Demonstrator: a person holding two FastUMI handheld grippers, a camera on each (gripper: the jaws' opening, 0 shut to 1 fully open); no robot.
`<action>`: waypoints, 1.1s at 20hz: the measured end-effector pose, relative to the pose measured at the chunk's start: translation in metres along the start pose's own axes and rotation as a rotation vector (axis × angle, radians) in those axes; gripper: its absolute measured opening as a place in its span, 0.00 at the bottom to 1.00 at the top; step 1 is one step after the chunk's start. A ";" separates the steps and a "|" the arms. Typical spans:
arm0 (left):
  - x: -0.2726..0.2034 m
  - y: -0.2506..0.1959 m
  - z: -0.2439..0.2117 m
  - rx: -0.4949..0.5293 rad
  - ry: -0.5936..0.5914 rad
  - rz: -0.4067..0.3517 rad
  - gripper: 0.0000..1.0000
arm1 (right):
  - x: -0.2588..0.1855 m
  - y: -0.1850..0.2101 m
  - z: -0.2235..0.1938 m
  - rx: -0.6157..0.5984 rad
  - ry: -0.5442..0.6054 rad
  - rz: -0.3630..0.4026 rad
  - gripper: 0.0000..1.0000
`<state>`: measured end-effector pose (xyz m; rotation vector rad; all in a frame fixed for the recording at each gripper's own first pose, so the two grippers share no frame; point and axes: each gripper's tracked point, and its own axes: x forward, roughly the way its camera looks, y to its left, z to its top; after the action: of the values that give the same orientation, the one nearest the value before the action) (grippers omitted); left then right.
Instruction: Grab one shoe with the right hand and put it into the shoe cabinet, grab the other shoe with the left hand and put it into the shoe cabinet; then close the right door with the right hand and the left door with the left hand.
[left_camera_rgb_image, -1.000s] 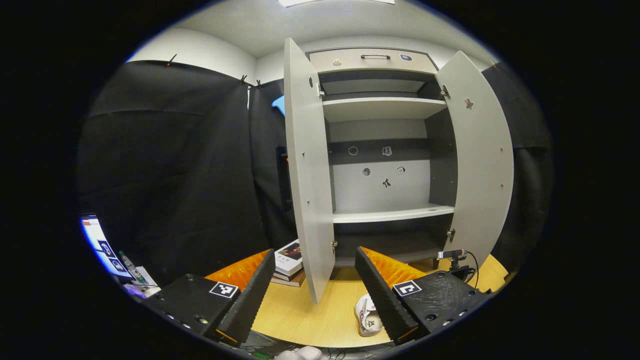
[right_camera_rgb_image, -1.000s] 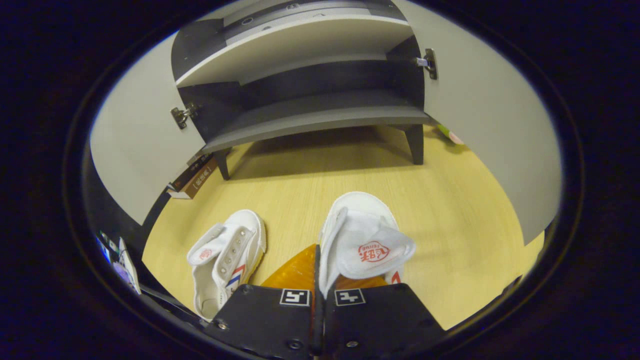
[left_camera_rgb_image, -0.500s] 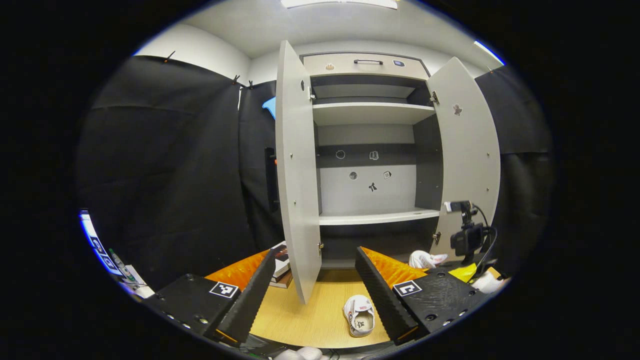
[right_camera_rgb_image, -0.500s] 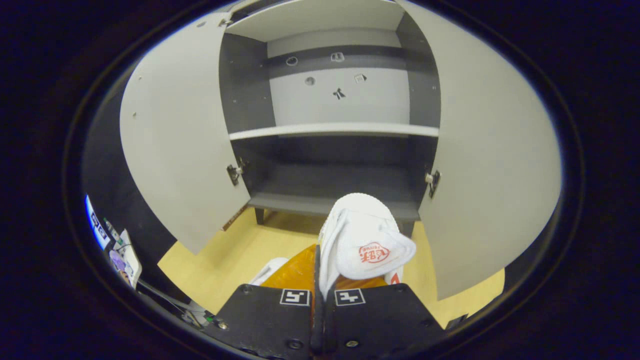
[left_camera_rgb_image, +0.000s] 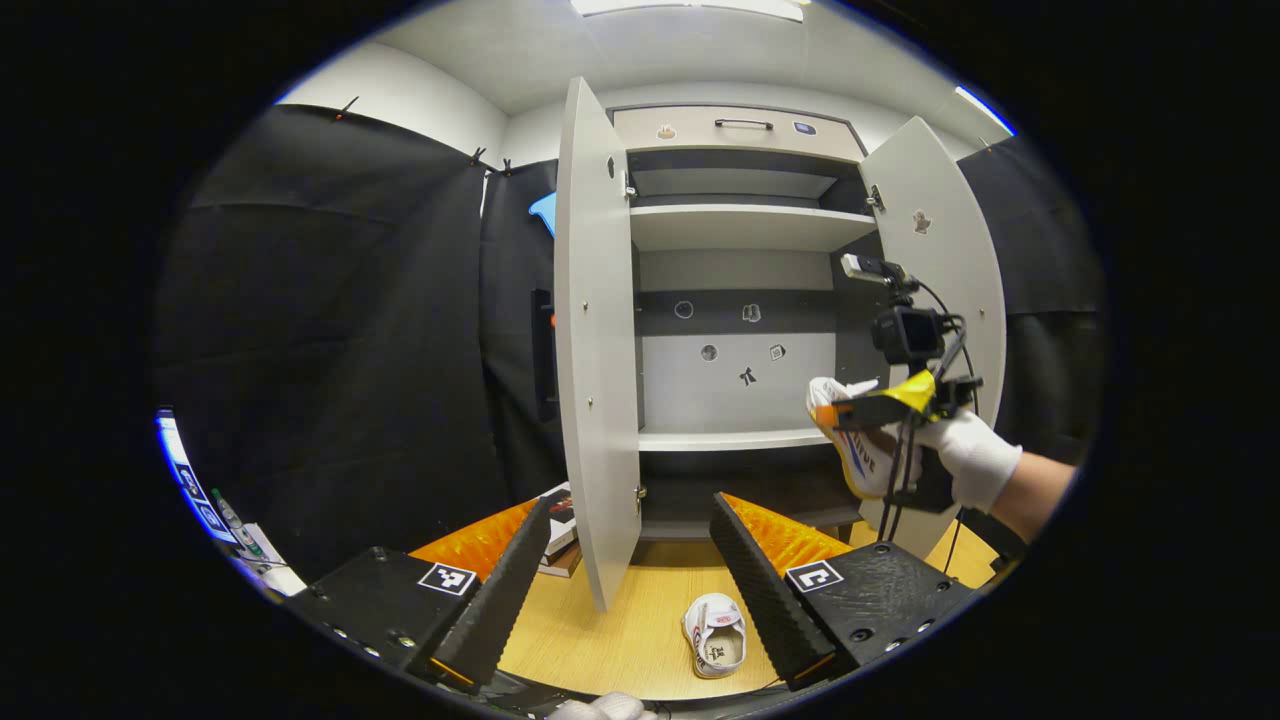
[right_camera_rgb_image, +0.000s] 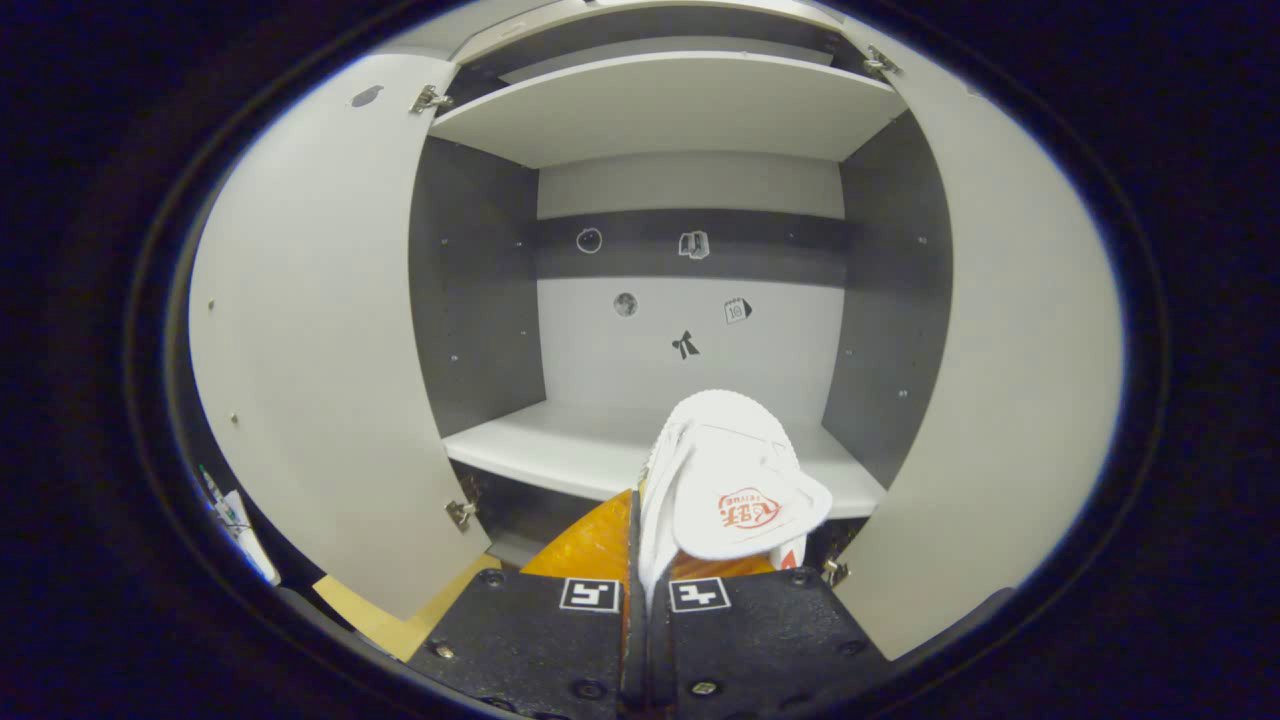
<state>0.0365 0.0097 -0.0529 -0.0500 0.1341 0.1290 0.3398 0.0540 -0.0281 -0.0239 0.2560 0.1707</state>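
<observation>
**Right gripper lifts one shoe to the cabinet shelf; second shoe lies on the floor**

While the left gripper (left_camera_rgb_image: 630, 560) hangs low with its fingers spread wide and nothing between them, the right gripper (right_camera_rgb_image: 640, 560) has its fingers pressed together on the side wall of a white shoe (right_camera_rgb_image: 725, 485). In the right gripper view that shoe points toe-first at the cabinet (right_camera_rgb_image: 690, 310), just near of the white middle shelf (right_camera_rgb_image: 560, 450). Half a second ago the same shoe was level with the dark bottom shelf, and a second ago it was just above the floor; it has since been raised.

In the left gripper view the right gripper (left_camera_rgb_image: 850, 412) shows at the right, held by a gloved hand (left_camera_rgb_image: 965, 455), with the shoe (left_camera_rgb_image: 860, 450) in front of the right door (left_camera_rgb_image: 945, 300). Half a second ago it was lower there, near the floor.

The other shoe (left_camera_rgb_image: 717, 636) lies on the wooden floor (left_camera_rgb_image: 620, 630), near of the cabinet and just beside the left gripper's right finger (left_camera_rgb_image: 765, 590). It rests in about the same place as before.

Both doors stand open: the left door (left_camera_rgb_image: 597, 330) edge-on, the right one swung outward. Books (left_camera_rgb_image: 560, 530) sit on the floor behind the left door.
</observation>
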 end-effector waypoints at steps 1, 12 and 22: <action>0.001 0.000 0.002 0.003 -0.002 0.009 0.96 | 0.014 -0.004 0.016 -0.021 -0.014 -0.007 0.05; 0.008 -0.004 0.004 -0.001 0.001 0.140 0.96 | 0.184 -0.036 0.056 -0.081 0.121 -0.046 0.05; 0.006 0.000 -0.002 -0.009 0.020 0.235 0.96 | 0.233 -0.057 -0.013 -0.028 0.444 -0.093 0.09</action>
<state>0.0426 0.0101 -0.0554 -0.0445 0.1592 0.3642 0.5685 0.0357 -0.0994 -0.1017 0.6947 0.0745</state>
